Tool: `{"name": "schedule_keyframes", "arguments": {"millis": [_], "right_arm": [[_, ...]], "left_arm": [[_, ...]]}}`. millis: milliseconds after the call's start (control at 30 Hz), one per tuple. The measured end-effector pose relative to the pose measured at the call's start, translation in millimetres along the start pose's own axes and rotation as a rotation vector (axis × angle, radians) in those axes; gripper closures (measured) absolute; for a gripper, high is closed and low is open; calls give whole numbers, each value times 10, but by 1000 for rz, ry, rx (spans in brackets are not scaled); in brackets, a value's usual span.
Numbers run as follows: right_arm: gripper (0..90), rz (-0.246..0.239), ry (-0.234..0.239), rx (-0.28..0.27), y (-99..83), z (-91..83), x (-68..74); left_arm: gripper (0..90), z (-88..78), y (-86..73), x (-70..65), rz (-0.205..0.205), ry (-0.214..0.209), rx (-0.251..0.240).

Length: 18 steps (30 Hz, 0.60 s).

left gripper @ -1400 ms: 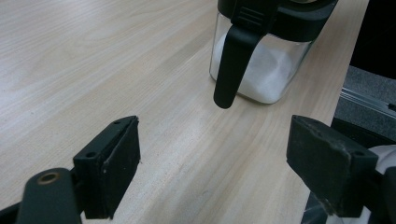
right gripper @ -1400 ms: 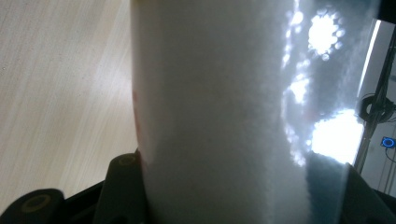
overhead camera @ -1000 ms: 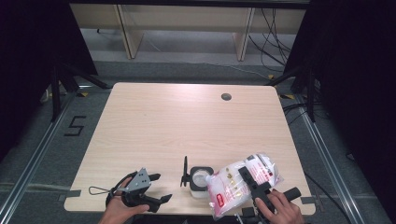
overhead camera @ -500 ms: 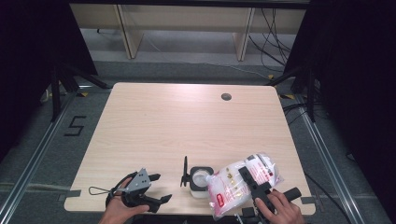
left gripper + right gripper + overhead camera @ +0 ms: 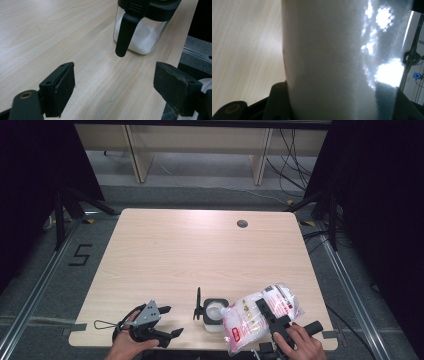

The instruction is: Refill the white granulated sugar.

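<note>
The right gripper [image 5: 269, 312] clasped a bag [image 5: 255, 317] of white powder between its jaws, tilted just right of the jar [image 5: 216, 312]. The jar, part-filled with white grains, stood near the table's [image 5: 200, 250] front edge, its lid [image 5: 198, 304] raised. Left of the jar, the left gripper [image 5: 167, 322] rested with jaws spread, holding nothing.

bench [image 5: 175, 255]: pale wood, rounded corners
hole [image 5: 242, 224]: round, dark, near the bench's far edge
shelving [image 5: 195, 142]: light wood, beyond the bench
cables [image 5: 290, 165]: black, on the grey floor [image 5: 45, 285]
floor mark [image 5: 80, 255]: "5", left of the bench
</note>
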State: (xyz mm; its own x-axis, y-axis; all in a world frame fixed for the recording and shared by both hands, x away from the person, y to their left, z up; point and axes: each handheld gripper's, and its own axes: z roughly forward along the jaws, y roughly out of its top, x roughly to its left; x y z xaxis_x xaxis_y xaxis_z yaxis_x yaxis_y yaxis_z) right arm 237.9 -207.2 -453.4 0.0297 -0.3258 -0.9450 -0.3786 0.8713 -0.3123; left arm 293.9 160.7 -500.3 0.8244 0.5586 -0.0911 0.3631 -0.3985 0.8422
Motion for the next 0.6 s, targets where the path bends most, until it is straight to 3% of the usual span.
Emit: {"name": "schedule_keyframes", "arguments": {"millis": [100, 267, 600], "right_arm": [[521, 5, 29, 26, 10, -13, -5], [521, -1, 3, -3, 17, -2, 1], [522, 4, 18, 7, 12, -9, 7]], "left_arm": [[171, 0, 0, 5, 4, 3, 1], [171, -3, 1, 5, 3, 6, 3], [171, 0, 0, 2, 1, -3, 1]]}}
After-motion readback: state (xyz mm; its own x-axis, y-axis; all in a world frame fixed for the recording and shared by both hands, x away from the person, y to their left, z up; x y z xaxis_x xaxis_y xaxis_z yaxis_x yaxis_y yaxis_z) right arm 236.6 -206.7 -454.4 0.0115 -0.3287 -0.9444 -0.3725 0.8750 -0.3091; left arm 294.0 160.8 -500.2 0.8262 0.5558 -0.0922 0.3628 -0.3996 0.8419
